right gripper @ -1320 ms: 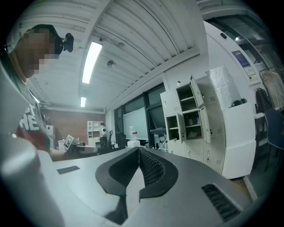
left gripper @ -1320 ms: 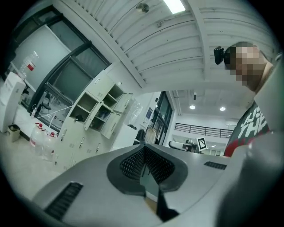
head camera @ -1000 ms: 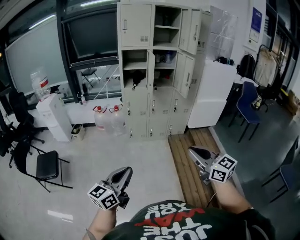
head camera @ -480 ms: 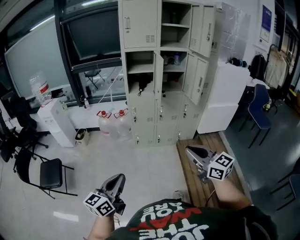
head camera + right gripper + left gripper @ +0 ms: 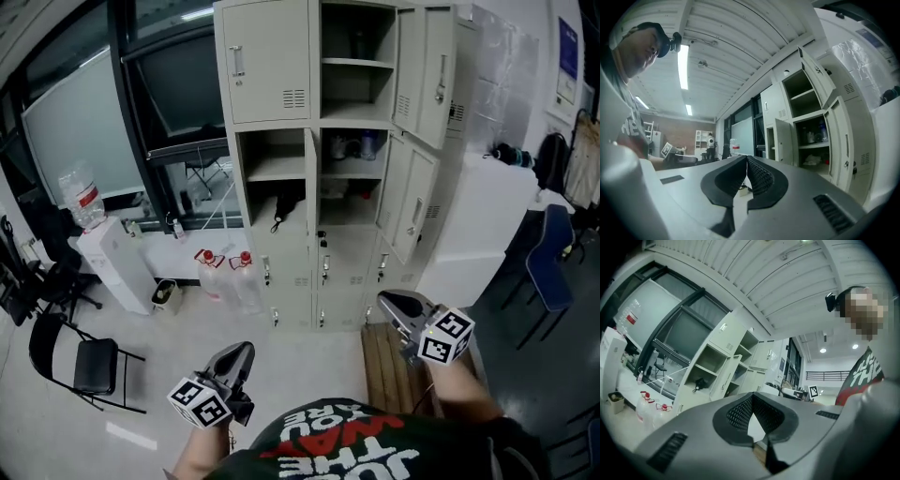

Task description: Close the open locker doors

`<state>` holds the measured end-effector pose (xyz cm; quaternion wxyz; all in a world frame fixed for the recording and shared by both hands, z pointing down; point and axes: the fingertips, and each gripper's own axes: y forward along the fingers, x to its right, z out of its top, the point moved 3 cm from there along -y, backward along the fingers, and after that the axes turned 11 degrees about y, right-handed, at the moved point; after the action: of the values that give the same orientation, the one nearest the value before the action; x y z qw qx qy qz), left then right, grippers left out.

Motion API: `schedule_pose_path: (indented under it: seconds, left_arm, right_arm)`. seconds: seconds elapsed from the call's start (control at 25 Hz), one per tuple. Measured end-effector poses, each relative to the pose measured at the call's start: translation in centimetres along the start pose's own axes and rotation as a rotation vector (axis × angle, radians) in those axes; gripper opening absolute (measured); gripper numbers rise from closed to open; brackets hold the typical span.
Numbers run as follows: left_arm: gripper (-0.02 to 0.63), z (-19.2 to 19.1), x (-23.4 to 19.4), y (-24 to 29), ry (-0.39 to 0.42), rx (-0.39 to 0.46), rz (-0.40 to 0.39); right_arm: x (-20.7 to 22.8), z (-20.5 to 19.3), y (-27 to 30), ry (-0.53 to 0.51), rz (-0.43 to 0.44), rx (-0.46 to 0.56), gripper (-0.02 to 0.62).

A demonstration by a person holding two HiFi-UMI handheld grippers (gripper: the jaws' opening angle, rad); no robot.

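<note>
The lockers [image 5: 270, 66] stand straight ahead, beyond both grippers and well apart from them. Three doors hang open: the upper door [image 5: 427, 67], the one below it [image 5: 412, 199], and a third door [image 5: 310, 178] seen edge-on. The top open compartment [image 5: 356, 89] has a bare shelf. The one beneath holds bottles [image 5: 366, 145] and some small clutter. To its left, a dark object [image 5: 286, 208] hangs under a shelf. The bottom row is shut. The left gripper [image 5: 246, 349] and the right gripper [image 5: 389, 301] are both clenched, tips together on nothing. Two water jugs [image 5: 208, 272] sit on the floor by the lockers.
</note>
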<state>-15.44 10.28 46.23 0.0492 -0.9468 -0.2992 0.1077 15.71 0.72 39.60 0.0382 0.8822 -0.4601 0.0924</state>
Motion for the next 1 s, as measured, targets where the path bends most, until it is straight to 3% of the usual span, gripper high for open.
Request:
schedule_pose_path:
  seconds: [0.24, 0.4, 0.68, 1.0]
  left_arm:
    - [0.009, 2.3, -0.7, 16.4, 0.04, 0.055, -0.029]
    - [0.009, 3.5, -0.9, 23.1, 0.075, 0.063, -0.057]
    - [0.009, 5.8, -3.0, 28.5, 0.073, 0.065, -0.09]
    - [0.009, 10.3, -5.3, 32.0, 0.091, 0.068, -0.139]
  right_arm:
    - [12.3, 6.3, 3.1, -0.066, 0.004, -0.021, 0.035]
    - [17.2, 7.8, 4.7, -0.055, -0.009, -0.029, 0.037]
    - [21.4, 11.2, 5.8, -0.017, -0.061, 0.013, 0.037]
    - [22.1, 17.3, 4.9, -0.062, -0.181, 0.095, 0.037]
